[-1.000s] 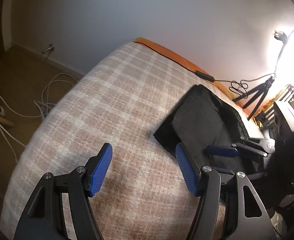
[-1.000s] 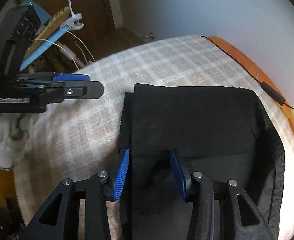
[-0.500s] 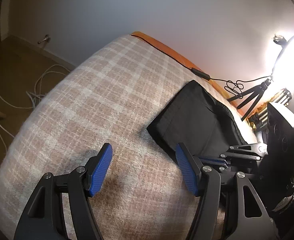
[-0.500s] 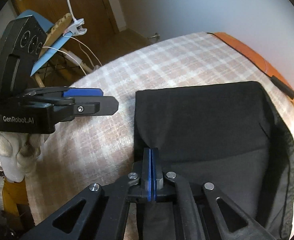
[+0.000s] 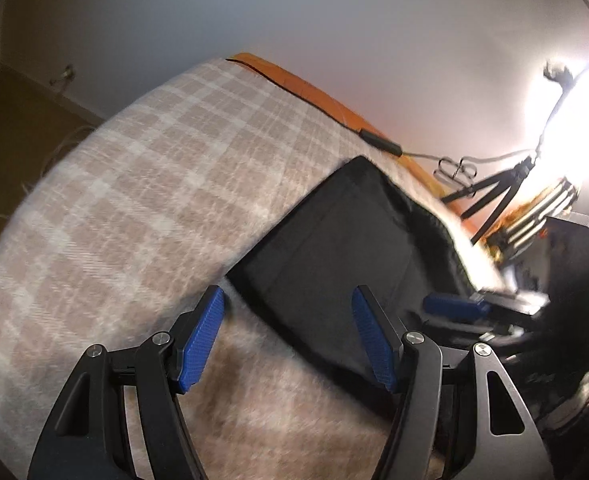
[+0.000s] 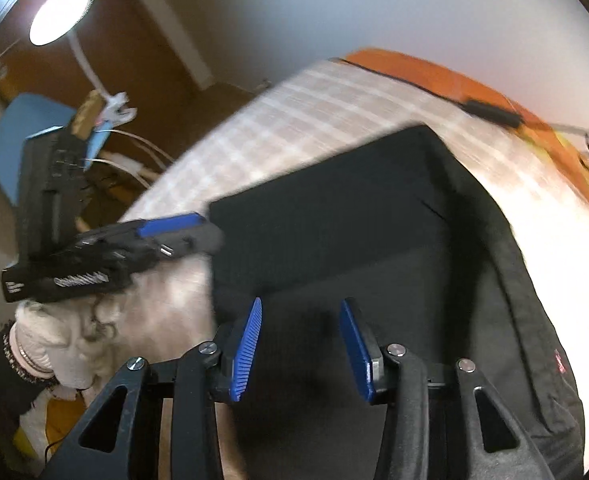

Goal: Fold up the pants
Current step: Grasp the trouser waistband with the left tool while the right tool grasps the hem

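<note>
Plaid blanket (image 5: 142, 184) covers bed, orange edge (image 5: 314, 92) along far side by white wall. Black pants (image 5: 346, 248) lie folded on blanket toward bed's right side. My left hand-held gripper (image 5: 288, 340) hangs wide apart over pants' near left corner, nothing between pads. My right hand-held gripper (image 6: 300, 350) also spread, low over dark fabric (image 6: 354, 240), gripping nothing. I see bright lamp (image 5: 574, 112) on tripod (image 5: 498, 192) at right; both views blurred.
</note>
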Available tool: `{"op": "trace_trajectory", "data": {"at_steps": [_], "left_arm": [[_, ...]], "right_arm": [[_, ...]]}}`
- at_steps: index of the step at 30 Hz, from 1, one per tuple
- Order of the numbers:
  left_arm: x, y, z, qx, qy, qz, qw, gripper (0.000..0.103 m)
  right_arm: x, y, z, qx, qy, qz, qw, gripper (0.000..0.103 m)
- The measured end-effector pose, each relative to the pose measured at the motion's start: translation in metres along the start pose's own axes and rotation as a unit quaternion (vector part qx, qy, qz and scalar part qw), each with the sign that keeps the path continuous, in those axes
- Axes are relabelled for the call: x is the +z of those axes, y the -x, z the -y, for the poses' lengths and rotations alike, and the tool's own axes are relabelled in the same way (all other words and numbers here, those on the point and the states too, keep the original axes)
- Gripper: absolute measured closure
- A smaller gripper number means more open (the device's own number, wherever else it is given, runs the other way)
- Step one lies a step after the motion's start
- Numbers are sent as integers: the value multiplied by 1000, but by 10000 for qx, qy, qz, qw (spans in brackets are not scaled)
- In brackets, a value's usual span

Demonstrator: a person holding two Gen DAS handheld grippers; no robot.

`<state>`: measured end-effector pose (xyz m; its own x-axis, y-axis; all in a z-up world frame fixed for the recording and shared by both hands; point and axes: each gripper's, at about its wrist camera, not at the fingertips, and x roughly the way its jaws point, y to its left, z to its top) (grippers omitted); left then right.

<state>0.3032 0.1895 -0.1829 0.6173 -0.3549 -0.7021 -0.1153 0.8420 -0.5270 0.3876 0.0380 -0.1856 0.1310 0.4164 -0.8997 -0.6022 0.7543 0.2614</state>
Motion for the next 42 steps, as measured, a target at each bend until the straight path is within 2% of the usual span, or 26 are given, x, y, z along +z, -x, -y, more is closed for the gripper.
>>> {"op": "trace_trajectory", "data": {"at_steps": [3, 4, 5, 6, 8, 11, 15, 18, 19, 22, 26, 29, 32, 33, 35, 37, 42], "left_arm": [[3, -4, 3, -89, 70, 77, 9999, 39], [3, -7, 6, -58, 35, 108, 9999, 45], [3, -9, 8, -71, 27, 98, 9999, 57], [3, -12, 9, -105, 46, 77, 9999, 63], [4, -18, 11, -125, 111, 50, 9998, 88], [5, -23, 16, -68, 83, 158, 9998, 95], [1, -18, 30, -28, -300, 366, 9989, 96], [-3, -14, 47, 56, -779, 484, 9958, 97], [-6, -14, 55, 83, -968, 514, 9939, 97], [-11, -15, 73, 133, -1422, 543, 9883, 97], [-23, -15, 93, 176, -1980, 549, 9785, 97], [-32, -14, 105, 225, -2355, 568, 9699, 97], [-38, -12, 111, 200, -2550, 532, 9653, 97], [-40, -12, 113, 187, -2590, 524, 9643, 97], [-43, -12, 116, 137, -2668, 482, 9625, 97], [-45, -12, 120, 113, -2732, 447, 9609, 97], [-48, -11, 125, 4, -2680, 349, 9628, 97]], "right_arm": [[-5, -5, 6, 31, -68, 8, 10000, 61], [-5, -6, 7, 43, -82, 30, 10000, 61], [-5, -6, 7, 62, -97, 54, 9999, 61], [-6, -7, 7, 83, -116, 82, 9999, 61], [-6, -8, 7, 105, -114, 126, 9998, 61], [-6, -8, 10, 189, -146, 122, 9996, 61], [-1, -1, 28, 472, -596, 117, 9970, 61], [9, 12, 41, 438, -856, 318, 9949, 52], [15, 16, 45, 471, -979, 385, 9933, 48], [33, 24, 51, 672, -1177, 541, 9893, 47], [60, 23, 50, 746, -1289, 565, 9872, 41], [73, 16, 47, 650, -1325, 486, 9879, 41], [80, 7, 49, 310, -1319, 330, 9902, 41], [81, 3, 51, 172, -1343, 287, 9904, 42], [80, -2, 57, 49, -1456, 234, 9891, 51], [75, -4, 65, -30, -1608, 220, 9867, 73], [57, 9, 74, -244, -1668, 406, 9848, 94]]}}
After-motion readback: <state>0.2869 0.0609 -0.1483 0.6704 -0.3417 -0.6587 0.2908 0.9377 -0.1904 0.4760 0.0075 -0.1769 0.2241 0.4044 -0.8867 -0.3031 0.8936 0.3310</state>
